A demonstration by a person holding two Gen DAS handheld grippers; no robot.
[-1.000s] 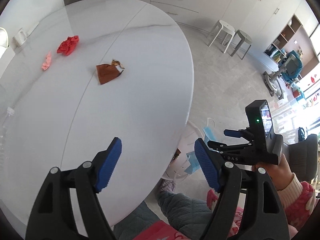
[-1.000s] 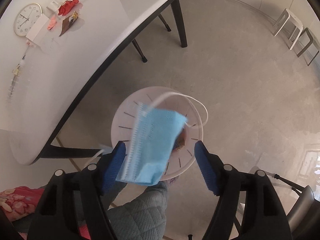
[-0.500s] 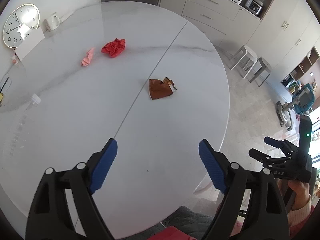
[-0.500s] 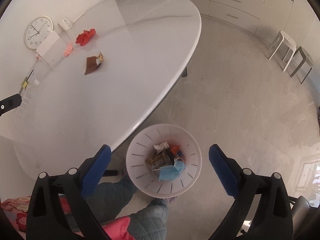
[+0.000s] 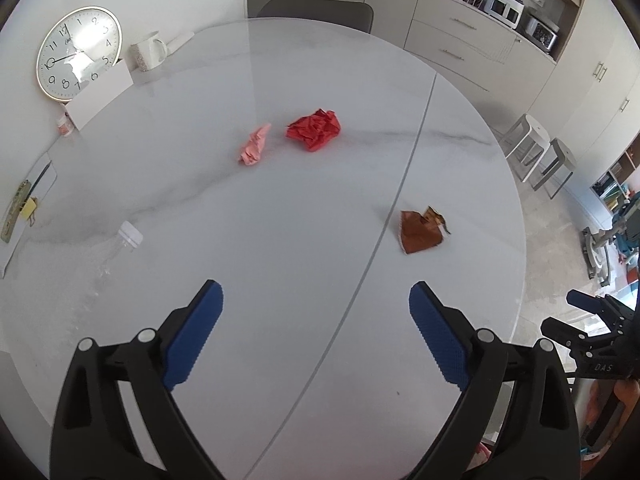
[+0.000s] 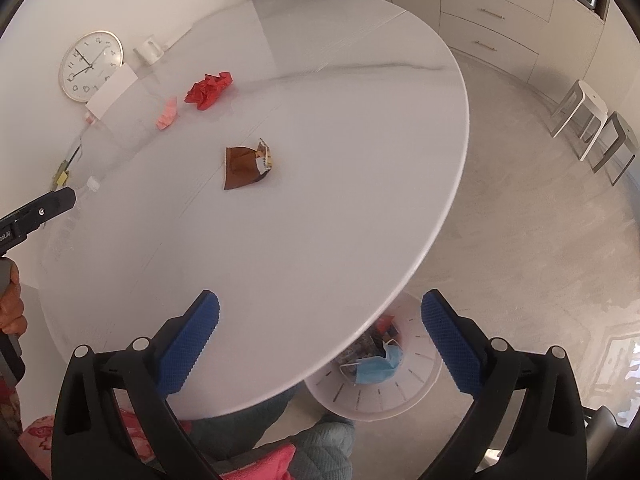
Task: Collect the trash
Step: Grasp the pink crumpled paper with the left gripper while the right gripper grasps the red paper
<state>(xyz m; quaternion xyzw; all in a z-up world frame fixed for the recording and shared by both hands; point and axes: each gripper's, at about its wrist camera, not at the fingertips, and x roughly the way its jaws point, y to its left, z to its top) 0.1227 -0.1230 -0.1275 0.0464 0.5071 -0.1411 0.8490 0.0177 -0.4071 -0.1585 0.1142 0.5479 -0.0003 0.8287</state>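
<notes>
Blue-padded left gripper (image 5: 316, 304) tilted down, jaws wide

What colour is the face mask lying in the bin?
Light blue, with white ear loops. The mask shows best in the right wrist view.

Left tool (image 5: 316, 332) and right tool (image 6: 320, 340) agape, both empty.

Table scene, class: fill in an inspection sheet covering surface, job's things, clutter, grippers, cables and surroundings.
Surface: white marble table, seam across it.
Job's things: brown wrapper, red paper, pink paper on the table, apart; bin on the floor holds a blue mask.
Clutter: clock, mug, bottle.
Grippers: left gripper and right gripper have just been opening, nothing between.
Cables: nothing seen.
Surroundings: cabinets, stools.
</notes>
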